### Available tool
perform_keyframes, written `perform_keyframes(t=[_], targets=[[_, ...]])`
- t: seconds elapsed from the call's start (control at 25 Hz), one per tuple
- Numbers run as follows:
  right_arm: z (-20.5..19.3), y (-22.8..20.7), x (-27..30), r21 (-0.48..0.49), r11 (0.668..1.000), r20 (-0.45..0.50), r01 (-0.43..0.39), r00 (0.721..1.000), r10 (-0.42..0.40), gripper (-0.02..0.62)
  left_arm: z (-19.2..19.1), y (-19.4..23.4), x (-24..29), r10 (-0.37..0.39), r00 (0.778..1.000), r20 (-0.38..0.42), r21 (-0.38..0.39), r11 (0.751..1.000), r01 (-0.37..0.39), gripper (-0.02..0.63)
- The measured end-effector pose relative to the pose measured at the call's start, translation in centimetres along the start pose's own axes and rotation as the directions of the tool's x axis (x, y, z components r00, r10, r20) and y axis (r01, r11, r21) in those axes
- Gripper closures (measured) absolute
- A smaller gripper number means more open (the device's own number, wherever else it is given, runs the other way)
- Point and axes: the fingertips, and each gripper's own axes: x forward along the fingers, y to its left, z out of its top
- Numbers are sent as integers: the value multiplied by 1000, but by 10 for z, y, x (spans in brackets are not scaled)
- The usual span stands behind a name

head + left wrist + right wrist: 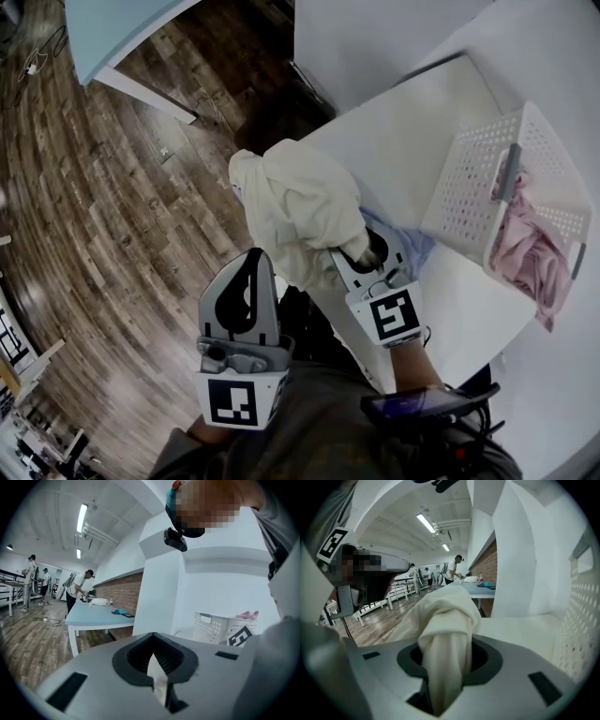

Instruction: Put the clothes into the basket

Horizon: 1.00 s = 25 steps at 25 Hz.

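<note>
Now the right gripper [361, 253], tilted down beside the basket [478, 141], pinches a cream garment [300, 202]; the left gripper [255, 258] is closed. The right gripper view misses the basket's pink clothes [530, 248].

Bunched cream garment [300, 202] (white basket [469, 178] nearby)

The bunched garment [300, 202] sits between the jaws of my right claw [366, 251], over the counter's [394, 141] near left edge, above the floor [112, 206]. The basket [464, 187] stands on the counter to the right, with a second garment [530, 248] in it. My left claw [248, 272] is beside the right one, off the counter.
</note>
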Motion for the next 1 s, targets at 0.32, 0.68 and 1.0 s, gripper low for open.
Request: perform_keyframes(t=[0.32, 0.68, 1.0], targets=[[67, -4, -66, 69, 997, 161, 40, 986, -51, 449, 46, -34, -5, -72, 994, 77, 27, 997, 71, 598], [151, -32, -176, 137, 979, 351, 150, 917, -189, 449, 118, -103, -19, -226, 951, 210, 87, 973, 212, 597], [185, -85, -322, 182, 903, 450, 389, 784, -428, 448, 174, -232, -21, -463, 840, 283, 172, 886, 431, 597]])
